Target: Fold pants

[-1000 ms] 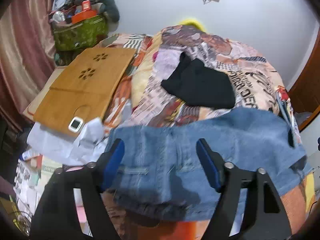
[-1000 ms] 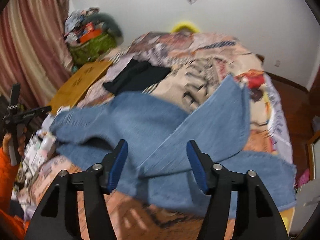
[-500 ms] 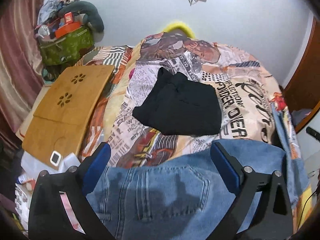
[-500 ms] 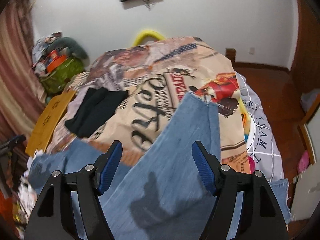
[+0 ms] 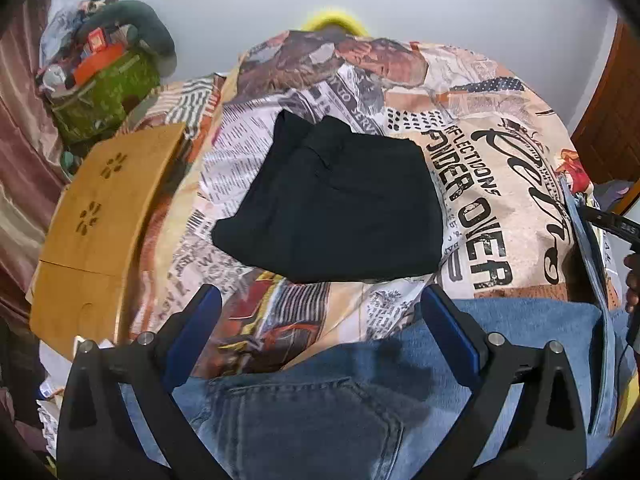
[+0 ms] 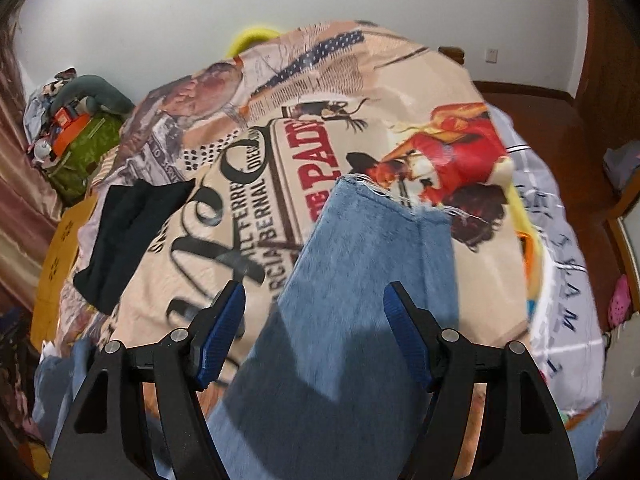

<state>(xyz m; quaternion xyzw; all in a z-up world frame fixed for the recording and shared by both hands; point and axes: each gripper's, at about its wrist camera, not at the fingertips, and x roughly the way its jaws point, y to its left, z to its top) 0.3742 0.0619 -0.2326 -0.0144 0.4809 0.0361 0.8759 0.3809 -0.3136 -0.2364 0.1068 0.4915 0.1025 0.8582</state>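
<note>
Below, across the lower half of the left wrist frame, the blue jeans (image 5: 320, 412) are lying on the printed bedspread (image 5: 480, 184), a back pocket showing at the bottom centre. The left gripper (image 5: 322, 322) is hovering over them with its blue-padded fingers (image 5: 200, 336) spread wide, holding nothing; the gap between them is framing bedspread and the denim's upper edge. Just above that gap, in the centre of the frame, a folded black garment (image 5: 336, 204) is resting on the bedspread, apart from the jeans. At the left edge a wooden lap desk (image 5: 100, 216) is lying beside the bed, and in the upper left a green bag (image 5: 104, 96) stuffed with clutter is sitting against the white wall. At the right edge a strip of denim is running upward, seen edge-on, next to part of a dark tool and a fingertip.

Over in the right wrist frame, the right gripper (image 6: 314, 322) is likewise standing open and gripping nothing. One jeans leg (image 6: 360, 280) is stretching from the bottom centre up to the middle of the frame, passing between the blue pads (image 6: 404, 336), and its frayed hem (image 6: 384, 192) is ending on the bedspread's red-figure print. Whether the pads are touching the cloth I cannot tell. The black garment (image 6: 124, 236) is sitting at centre left.
</note>
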